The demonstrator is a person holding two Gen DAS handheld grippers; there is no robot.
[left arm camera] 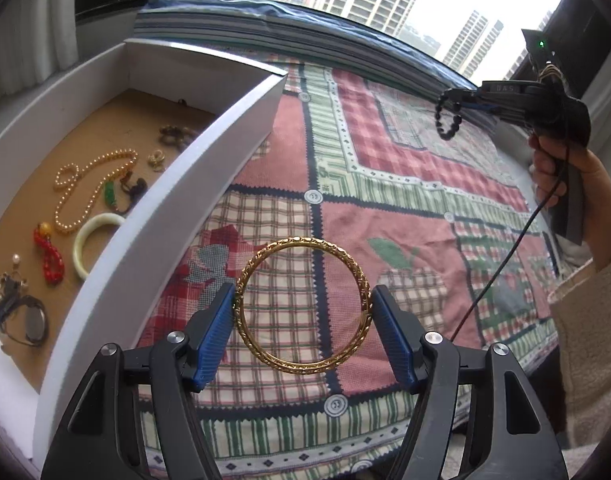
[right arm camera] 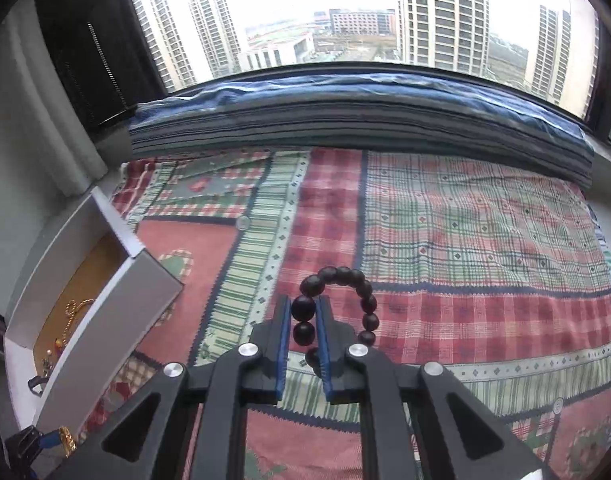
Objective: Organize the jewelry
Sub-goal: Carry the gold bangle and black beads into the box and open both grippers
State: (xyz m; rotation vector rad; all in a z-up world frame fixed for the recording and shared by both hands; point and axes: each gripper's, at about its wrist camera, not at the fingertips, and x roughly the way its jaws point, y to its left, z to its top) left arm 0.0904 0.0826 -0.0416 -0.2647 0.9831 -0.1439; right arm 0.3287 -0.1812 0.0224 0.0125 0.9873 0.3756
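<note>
My left tongs point(left arm camera: 303, 312) grip a gold bangle point(left arm camera: 302, 306) above the quilt point(left arm camera: 405, 208), beside the white box point(left arm camera: 165, 216); my right tongs point(right arm camera: 303, 320) pinch a dark bead bracelet point(right arm camera: 337, 300) in the air.

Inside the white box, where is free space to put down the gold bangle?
The brown floor of the white box is bare near its far wall, beyond the brown cluster. It is crowded nearer, around the pearl necklace, white bangle and red beads.

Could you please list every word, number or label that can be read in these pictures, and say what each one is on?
Raised letters on the right gripper's black body: too blurred to read for certain.
Round buttons on the patchwork cover: no lettering can be made out.
White box: no text visible.
</note>
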